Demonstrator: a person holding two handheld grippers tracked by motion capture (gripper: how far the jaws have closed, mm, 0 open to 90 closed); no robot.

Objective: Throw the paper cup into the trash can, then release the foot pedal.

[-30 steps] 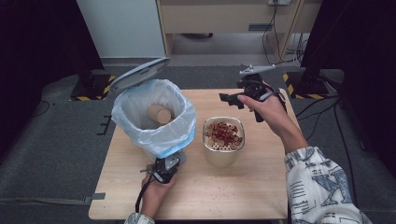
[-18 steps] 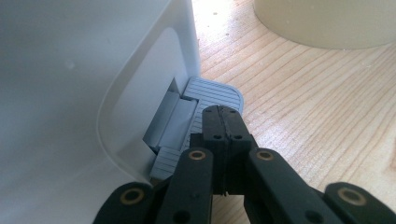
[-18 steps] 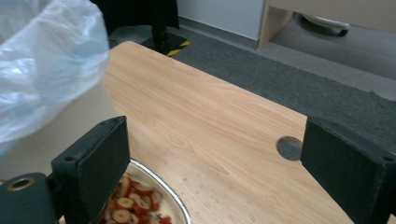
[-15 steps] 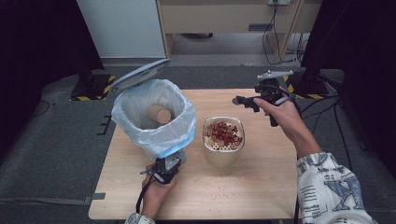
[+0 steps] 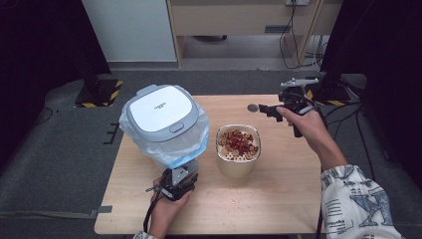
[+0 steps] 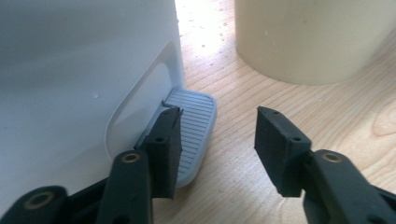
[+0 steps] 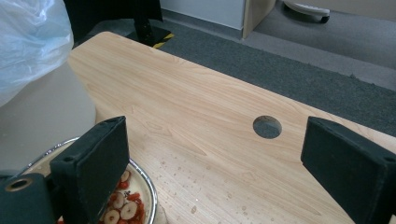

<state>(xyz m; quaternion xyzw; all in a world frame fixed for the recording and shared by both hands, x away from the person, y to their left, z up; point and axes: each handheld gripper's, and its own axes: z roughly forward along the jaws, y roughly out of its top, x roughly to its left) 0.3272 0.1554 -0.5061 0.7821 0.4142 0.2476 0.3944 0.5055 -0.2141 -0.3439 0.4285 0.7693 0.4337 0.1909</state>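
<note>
The cream cup [image 5: 238,158] of red and pale slices stands at centre frame in the high view on the counter [image 5: 278,209], just right of the pedal bin [image 5: 164,124]. The bin lid [image 5: 160,110] is down over a blue liner bag [image 5: 189,144]. A round hole [image 5: 253,107] lies in the counter at upper right.

The left tongs [image 6: 217,135] sit at the bin's base, bottom centre. Their jaws have just been opening and stand apart, nothing clamped. The grey foot pedal [image 6: 194,126] lies beside the left jaw.

The right tongs [image 5: 266,110], at upper right, are wide open and empty, held above the counter beyond the cup.
</note>
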